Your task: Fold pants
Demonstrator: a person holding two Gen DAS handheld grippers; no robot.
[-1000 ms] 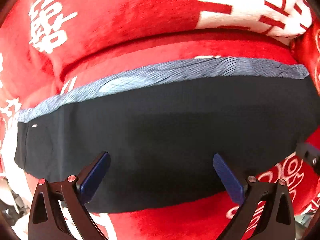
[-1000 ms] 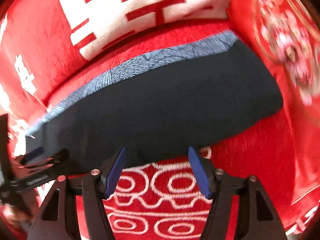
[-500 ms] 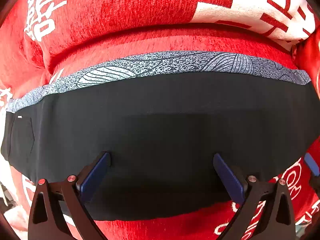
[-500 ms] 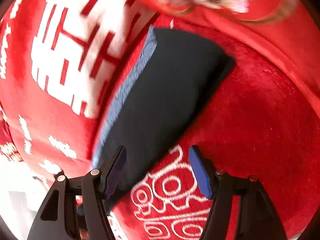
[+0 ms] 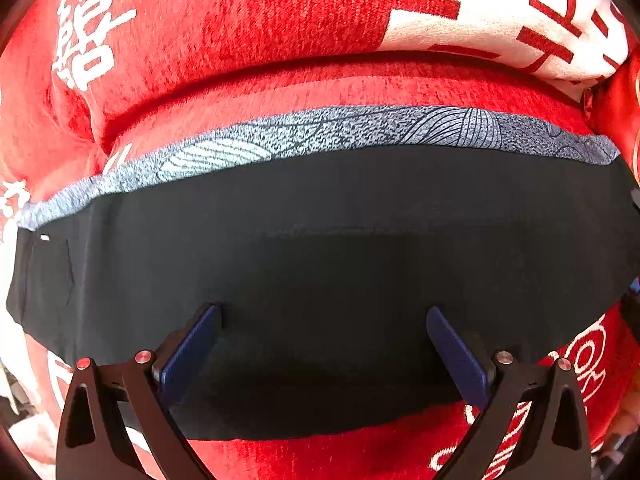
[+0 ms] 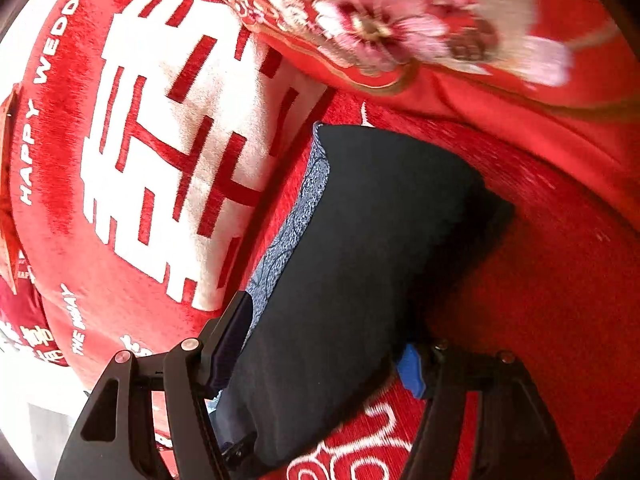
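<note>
The black pants [image 5: 320, 240] lie folded in a long band across the red seat cover, with a grey patterned strip [image 5: 360, 128] along the far edge. My left gripper [image 5: 322, 312] hangs open just above the middle of the band, fingers spread wide, nothing pinched. In the right wrist view the same pants [image 6: 380, 220] are seen from one end. My right gripper [image 6: 324, 332] is open and straddles that end: one finger [image 6: 232, 328] is beside the grey strip [image 6: 296, 220], and the blue pad [image 6: 410, 366] of the other is at the opposite edge, partly hidden by cloth.
A red back cushion [image 6: 168, 160] with large white characters rises just behind the pants. A red cushion with embroidered flowers [image 6: 400, 28] lies past the pants' far end. The seat cover [image 6: 560, 280] stretches to the right, and bright floor shows at the lower left.
My right gripper has rolled and swung round from facing the pants' long side to straddling one end of them. The left gripper has stayed over the middle.
</note>
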